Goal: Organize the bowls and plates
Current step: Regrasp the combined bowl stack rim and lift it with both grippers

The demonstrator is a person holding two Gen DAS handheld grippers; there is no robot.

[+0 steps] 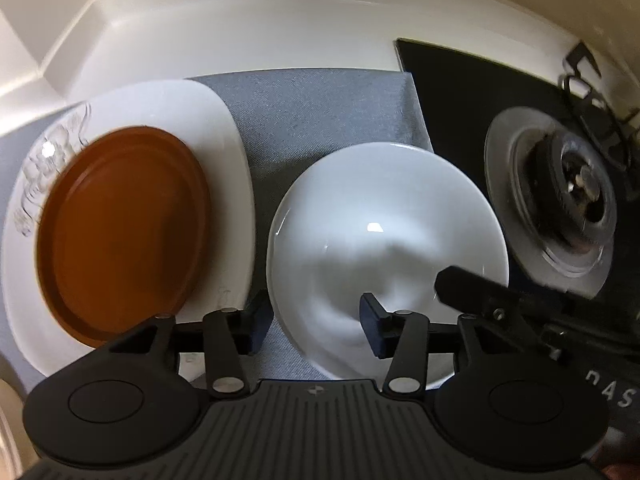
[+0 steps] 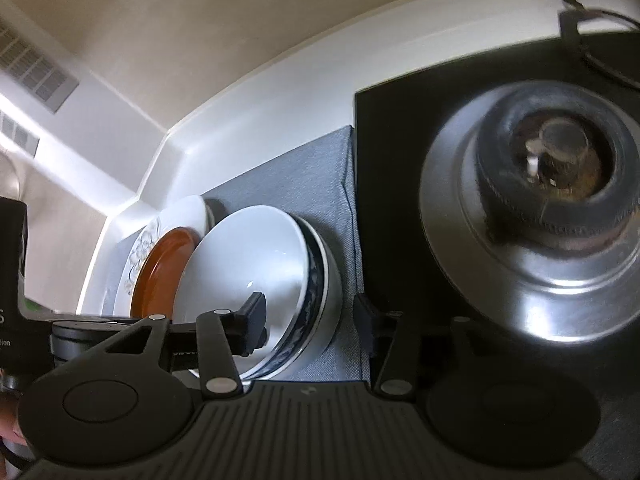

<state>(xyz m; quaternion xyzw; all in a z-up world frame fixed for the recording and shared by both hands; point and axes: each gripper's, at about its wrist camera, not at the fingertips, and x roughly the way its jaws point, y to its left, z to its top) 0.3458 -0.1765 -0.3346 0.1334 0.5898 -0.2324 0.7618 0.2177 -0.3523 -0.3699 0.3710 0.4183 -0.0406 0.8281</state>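
Note:
A white bowl sits on a grey mat. In the right wrist view it is nested in a blue-patterned bowl. A brown plate lies on a large white floral plate to the left; both also show in the right wrist view, brown plate on white plate. My left gripper is open, straddling the white bowl's near left rim. My right gripper is open, astride the nested bowls' right rim; its finger reaches over the bowl's right edge.
A black stove top with a metal burner lies right of the mat; the burner looms close in the right wrist view. A white counter wall runs behind. A wall vent is at upper left.

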